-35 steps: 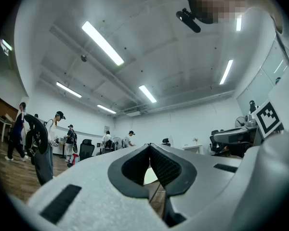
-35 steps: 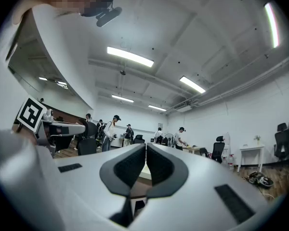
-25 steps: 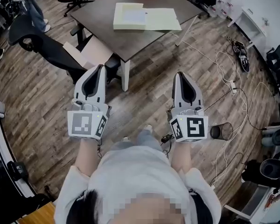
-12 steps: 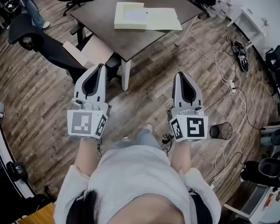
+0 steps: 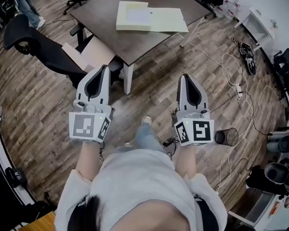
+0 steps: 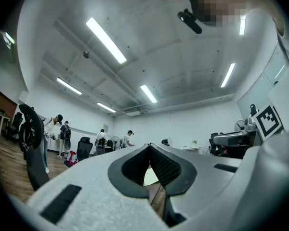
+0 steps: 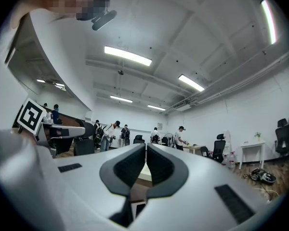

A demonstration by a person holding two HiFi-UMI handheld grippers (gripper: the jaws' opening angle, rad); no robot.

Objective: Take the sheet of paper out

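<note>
Two grippers, both shut and empty, held well short of the one table that bears the paper.

The left gripper (image 5: pixel 105 68) and right gripper (image 5: pixel 184 76) are side by side over the wooden floor (image 5: pixel 149 95), each with its jaws together and nothing between them. One dark table (image 5: pixel 135 42) stands far ahead, well apart from both. On it lies one pale yellow folder (image 5: pixel 127 8), opened, with its flap (image 5: pixel 169 20) spread to the right. One whiter rectangle on the folder's left half appears to be the sheet of paper (image 5: pixel 138 17), though it is too small to confirm. One black office chair (image 5: pixel 43 47) stands left of the table, and one cardboard box (image 5: pixel 94 54) sits by the table's near-left leg. One small black bin (image 5: pixel 225 136) sits on the floor at right, near loose cables (image 5: pixel 241 88).
</note>
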